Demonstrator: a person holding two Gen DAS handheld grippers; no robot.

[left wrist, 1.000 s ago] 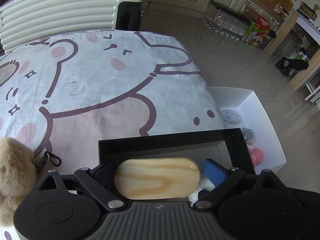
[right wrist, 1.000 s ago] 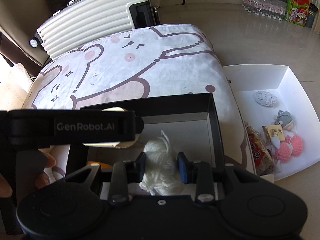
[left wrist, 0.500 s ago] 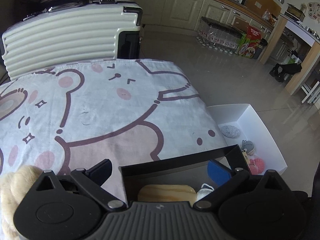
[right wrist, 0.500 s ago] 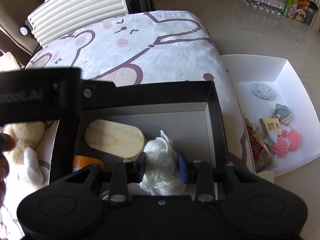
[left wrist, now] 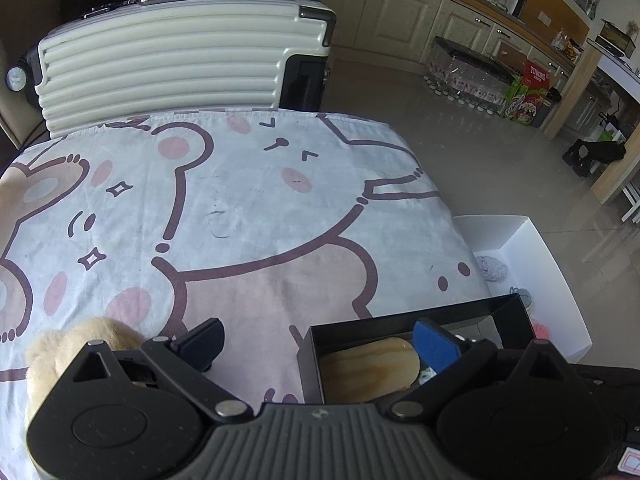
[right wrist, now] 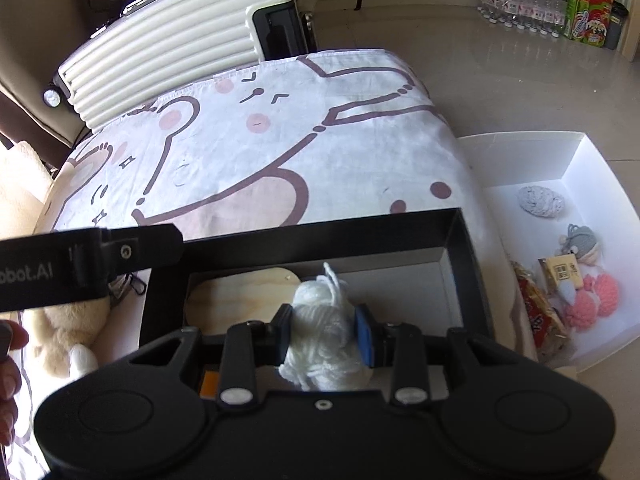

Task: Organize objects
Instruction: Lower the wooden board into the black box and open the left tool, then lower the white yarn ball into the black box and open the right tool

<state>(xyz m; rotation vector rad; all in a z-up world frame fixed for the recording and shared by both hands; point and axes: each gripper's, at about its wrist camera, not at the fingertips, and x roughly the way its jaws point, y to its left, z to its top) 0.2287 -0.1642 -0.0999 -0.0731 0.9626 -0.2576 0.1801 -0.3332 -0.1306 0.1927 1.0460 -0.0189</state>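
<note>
My right gripper [right wrist: 324,334] is shut on a white yarn ball [right wrist: 324,320], held over the open black box [right wrist: 320,232] on the cartoon bedspread. An oval wooden piece [right wrist: 240,296] lies inside the box at its left, with something orange [right wrist: 210,384] near it. My left gripper [left wrist: 318,344] stands open and empty above the box's left corner [left wrist: 400,316]; the wooden piece [left wrist: 368,368] shows beside its blue pad [left wrist: 434,344]. A beige plush toy [left wrist: 80,344] lies left of the box. In the right wrist view, the left gripper's black body [right wrist: 88,268] crosses from the left.
A white box [right wrist: 580,160] sits on the floor to the right of the bed, holding a grey yarn ball [right wrist: 540,202], pink pompoms [right wrist: 592,300] and a snack packet [right wrist: 536,312]. A cream suitcase [left wrist: 160,68] stands behind the bed. A hand [right wrist: 8,360] shows at the left edge.
The left gripper has drawn back from the wooden piece, which stays in the black box, and has shifted left toward the plush toy. The right gripper keeps still with the yarn.
</note>
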